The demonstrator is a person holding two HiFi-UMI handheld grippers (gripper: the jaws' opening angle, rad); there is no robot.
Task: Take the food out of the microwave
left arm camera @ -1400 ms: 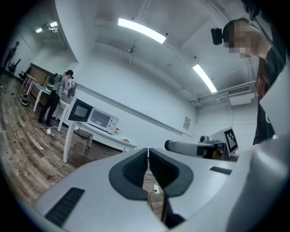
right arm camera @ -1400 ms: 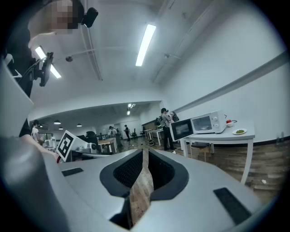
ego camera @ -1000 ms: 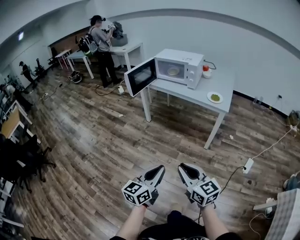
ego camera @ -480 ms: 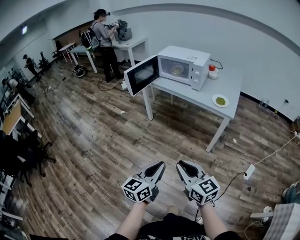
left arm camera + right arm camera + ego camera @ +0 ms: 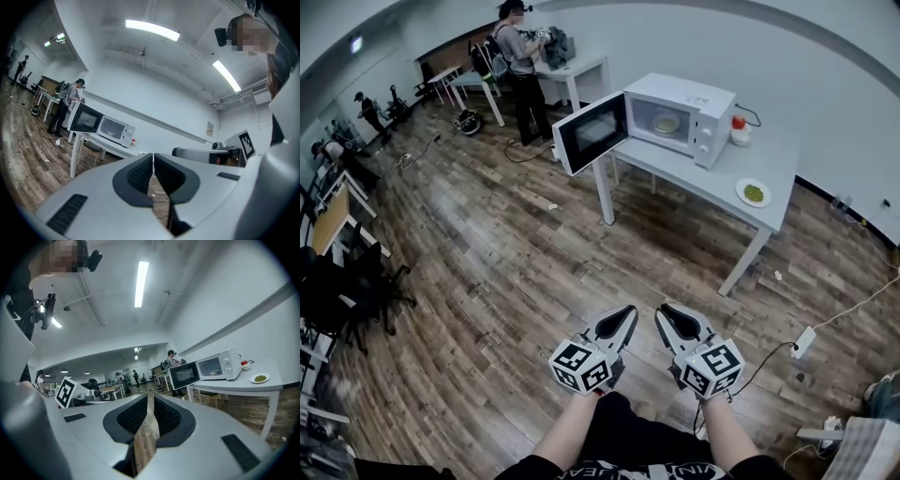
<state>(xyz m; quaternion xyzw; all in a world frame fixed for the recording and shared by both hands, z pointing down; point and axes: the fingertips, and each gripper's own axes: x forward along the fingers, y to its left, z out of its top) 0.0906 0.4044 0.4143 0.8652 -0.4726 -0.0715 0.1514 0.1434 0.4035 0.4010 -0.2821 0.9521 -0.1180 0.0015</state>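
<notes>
A white microwave (image 5: 682,106) stands on a white table (image 5: 736,173) by the far wall, its door (image 5: 592,130) swung open to the left. Inside it sits a plate of food (image 5: 666,123). The microwave also shows small in the left gripper view (image 5: 116,130) and the right gripper view (image 5: 216,365). My left gripper (image 5: 623,319) and right gripper (image 5: 667,316) are held side by side low in the head view, far from the table over the wooden floor. Both are shut with nothing between their jaws.
A second plate with green food (image 5: 754,192) and a small red-capped pot (image 5: 737,129) sit on the table. A person (image 5: 523,58) stands at another white table behind the microwave. Desks and black chairs (image 5: 337,300) line the left side. A power strip and cable (image 5: 803,340) lie on the floor at right.
The microwave and table have come nearer and shifted up and right in the head view. Both grippers stay shut, side by side.
</notes>
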